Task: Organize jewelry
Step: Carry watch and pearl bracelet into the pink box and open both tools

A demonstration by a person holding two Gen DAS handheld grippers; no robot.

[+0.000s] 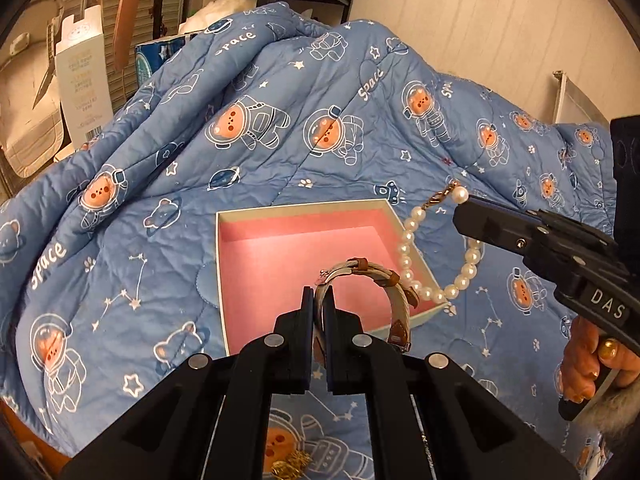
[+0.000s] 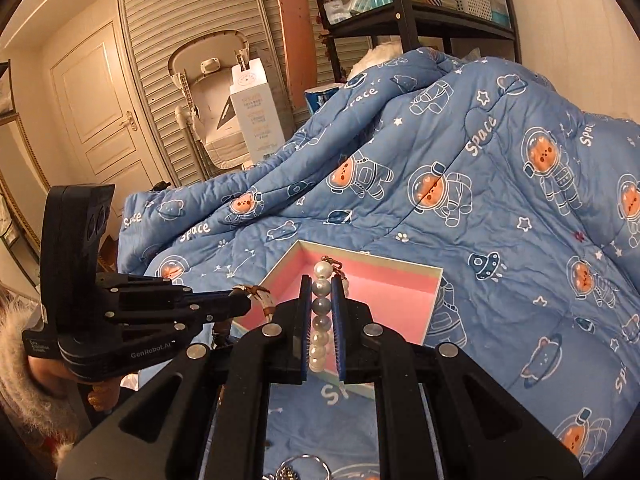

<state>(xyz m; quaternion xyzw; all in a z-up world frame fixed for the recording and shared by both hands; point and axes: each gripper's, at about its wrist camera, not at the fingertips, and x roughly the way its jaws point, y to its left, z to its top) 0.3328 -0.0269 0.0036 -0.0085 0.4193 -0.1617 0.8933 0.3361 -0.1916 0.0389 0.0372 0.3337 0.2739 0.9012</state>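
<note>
- The landmark is an open shallow box with a pink lining and pale walls, lying on a blue quilt printed with astronaut bears and the word "Space".
- The left gripper has its jaws pinched narrow on a cream rope bracelet with brown leather bands; the bracelet arches over the near right part of the box's pink floor, lifted clear of it.
- The right gripper has its jaws closed on a pearl bracelet, the beads running in a line between the blue pads.
- In the left wrist view the pearl strand hangs in a loop beside the box's right wall, with its metal clasp uppermost, just past the box's far right corner.
- A hand with gold-painted nails grips the right gripper's handle, well to the right of the box; a furry cuff sits below it.
- Behind the quilt, far beyond the box, stand a tall white carton, a louvred door and a dark shelf unit.
- Small gold trinkets lie on the quilt nearer than the box, half hidden under the left gripper.
</note>
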